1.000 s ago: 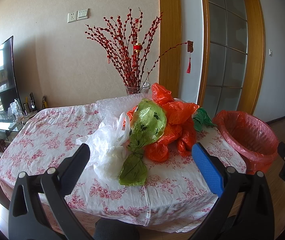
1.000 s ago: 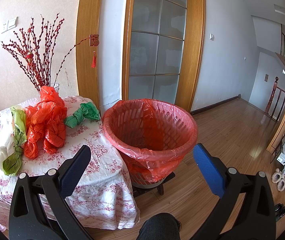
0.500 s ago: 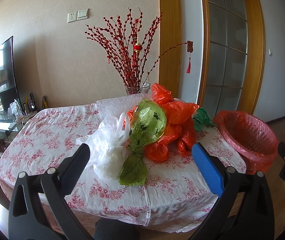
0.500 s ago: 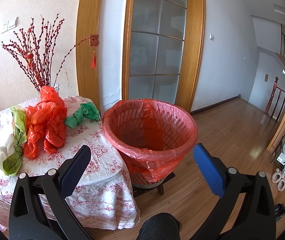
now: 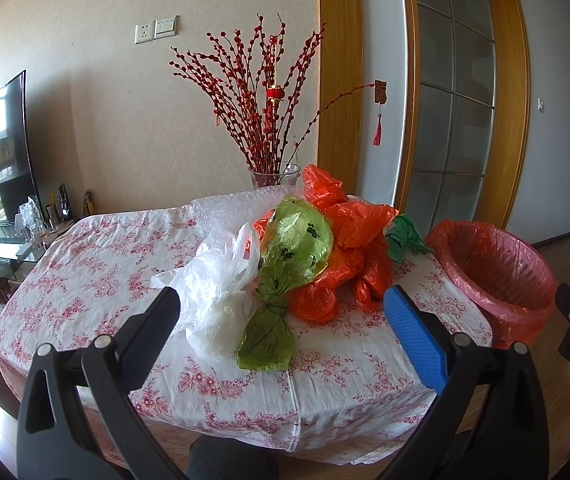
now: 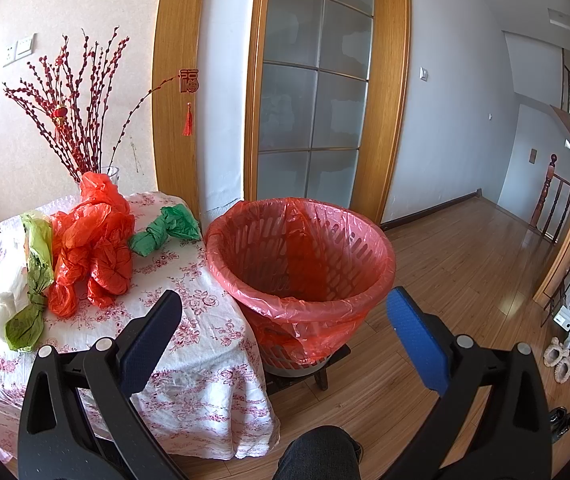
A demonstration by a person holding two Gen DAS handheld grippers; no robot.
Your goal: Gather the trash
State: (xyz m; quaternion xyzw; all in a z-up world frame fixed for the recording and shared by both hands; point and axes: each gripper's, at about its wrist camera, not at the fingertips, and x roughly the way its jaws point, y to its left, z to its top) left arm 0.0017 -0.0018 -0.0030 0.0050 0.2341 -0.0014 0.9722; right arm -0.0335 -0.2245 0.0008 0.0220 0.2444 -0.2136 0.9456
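Facing the table (image 5: 97, 256), the left gripper (image 5: 281, 312) hangs with fingers spread wide, gripping nothing. Beyond and between the fingertips lies a heap of bags: white bag (image 5: 213, 292) nearest the left finger, green bag (image 5: 285, 272) in the middle, orange bags (image 5: 345, 256) toward the right finger, a dark green bag (image 5: 403, 236) behind them. The bin (image 5: 497, 276) stands past the right finger.

In the right wrist view, the right gripper (image 6: 285, 320) is likewise wide and empty. The bin (image 6: 301, 268), red-lined, sits just beyond and between its fingers, beside the table (image 6: 205, 340). The bags lie past the left finger: orange bags (image 6: 93, 240), green bag (image 6: 33, 280), dark green bag (image 6: 165, 230).
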